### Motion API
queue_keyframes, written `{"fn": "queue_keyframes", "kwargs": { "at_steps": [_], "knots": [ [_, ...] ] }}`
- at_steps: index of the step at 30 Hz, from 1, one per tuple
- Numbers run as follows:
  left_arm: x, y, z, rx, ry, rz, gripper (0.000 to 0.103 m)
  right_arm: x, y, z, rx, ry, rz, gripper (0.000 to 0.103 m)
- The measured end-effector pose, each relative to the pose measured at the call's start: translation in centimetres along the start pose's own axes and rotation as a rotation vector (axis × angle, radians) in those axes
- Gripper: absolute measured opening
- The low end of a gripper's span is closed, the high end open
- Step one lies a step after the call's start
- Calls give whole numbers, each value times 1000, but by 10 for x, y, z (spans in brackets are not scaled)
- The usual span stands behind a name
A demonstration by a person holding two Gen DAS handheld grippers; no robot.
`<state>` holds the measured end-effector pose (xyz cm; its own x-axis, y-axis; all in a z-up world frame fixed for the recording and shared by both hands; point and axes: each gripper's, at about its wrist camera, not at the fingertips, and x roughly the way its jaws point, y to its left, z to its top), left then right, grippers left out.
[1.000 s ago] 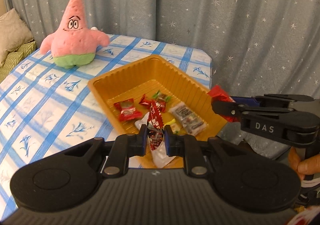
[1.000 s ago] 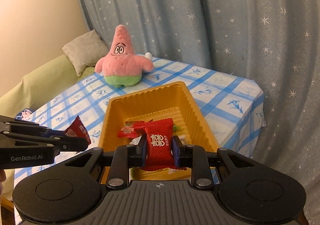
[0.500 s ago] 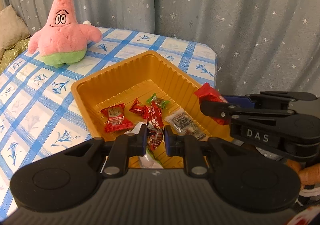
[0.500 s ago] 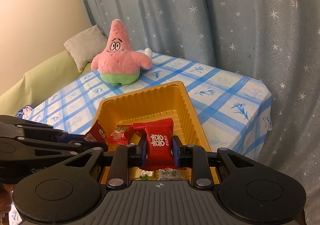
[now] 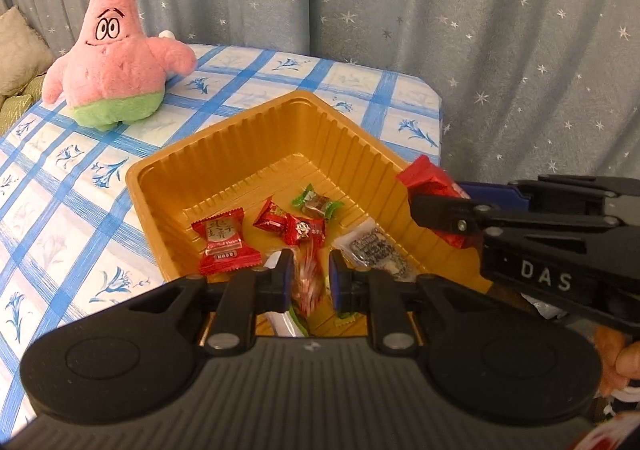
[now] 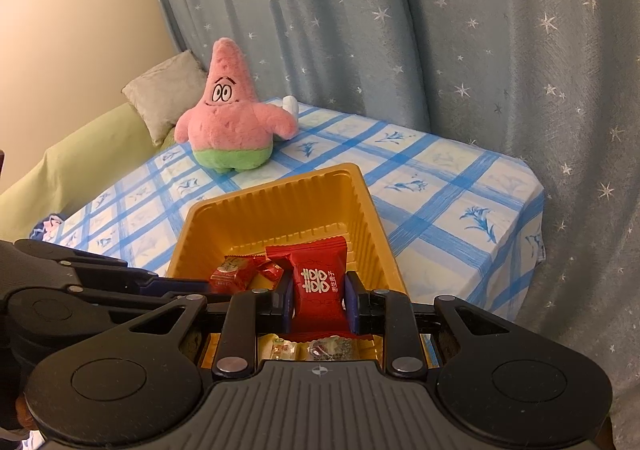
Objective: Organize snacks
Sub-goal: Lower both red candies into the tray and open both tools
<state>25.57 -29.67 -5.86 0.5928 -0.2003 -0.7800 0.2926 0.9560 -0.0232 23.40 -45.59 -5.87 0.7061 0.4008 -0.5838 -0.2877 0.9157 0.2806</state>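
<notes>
Snacks lie in a gold tray (image 5: 224, 153) on a blue-checked tablecloth (image 5: 60, 209), seen first from the left wrist. Inside the tray are a red packet (image 5: 225, 242), two small red candies (image 5: 290, 226), a green-ended candy (image 5: 317, 202) and a clear speckled packet (image 5: 376, 250). The left gripper (image 5: 309, 280) hangs over the tray's near corner with its jaws opening; a blurred red candy (image 5: 307, 278) sits in the gap between them, and the pads do not appear to press on it. At the right edge the right gripper (image 5: 440, 205) reaches in from the side, clenched on a red pouch (image 5: 430, 177) above the tray's right rim. A pink star plush (image 5: 116, 61) sits on the cloth beyond the tray, against a starry grey curtain (image 5: 480, 29). From the right wrist, the right gripper (image 6: 317, 302) grasps the red pouch (image 6: 318, 282), marked with white characters, upright between its pads above the near end of the tray (image 6: 276, 205). Red candies (image 6: 240, 274) lie on the tray floor to its left, and a clear packet (image 6: 332, 348) shows under the fingers. The left gripper's black body (image 6: 80, 286) crosses the lower left, its tips hidden behind the right gripper. The plush (image 6: 232, 121) sits at the far side of the cloth (image 6: 440, 185), with a grey cushion (image 6: 164, 93) on a green sofa (image 6: 72, 169) behind it.
</notes>
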Motion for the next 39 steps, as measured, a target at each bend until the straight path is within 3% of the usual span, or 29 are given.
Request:
{"fn": "queue_keyframes", "kwargs": {
  "at_steps": [16, 27, 28, 31, 39],
  "knots": [
    [-29, 23, -14, -69, 0, -5, 22, 0, 7, -4, -4, 25, 29, 26],
    [-43, 35, -22, -111, -9, 43, 24, 22, 23, -3, -37, 53, 76, 26],
    [-45, 36, -23, -116, -9, 49, 26, 25, 25, -2, -35, 64, 86, 30],
    [-52, 39, -27, -127, -17, 67, 30, 27, 28, -2, -24, 67, 80, 69],
    [-77, 43, -38, -131, -37, 115, 35, 12, 34, -9, -13, 57, 60, 73]
  ]
}}
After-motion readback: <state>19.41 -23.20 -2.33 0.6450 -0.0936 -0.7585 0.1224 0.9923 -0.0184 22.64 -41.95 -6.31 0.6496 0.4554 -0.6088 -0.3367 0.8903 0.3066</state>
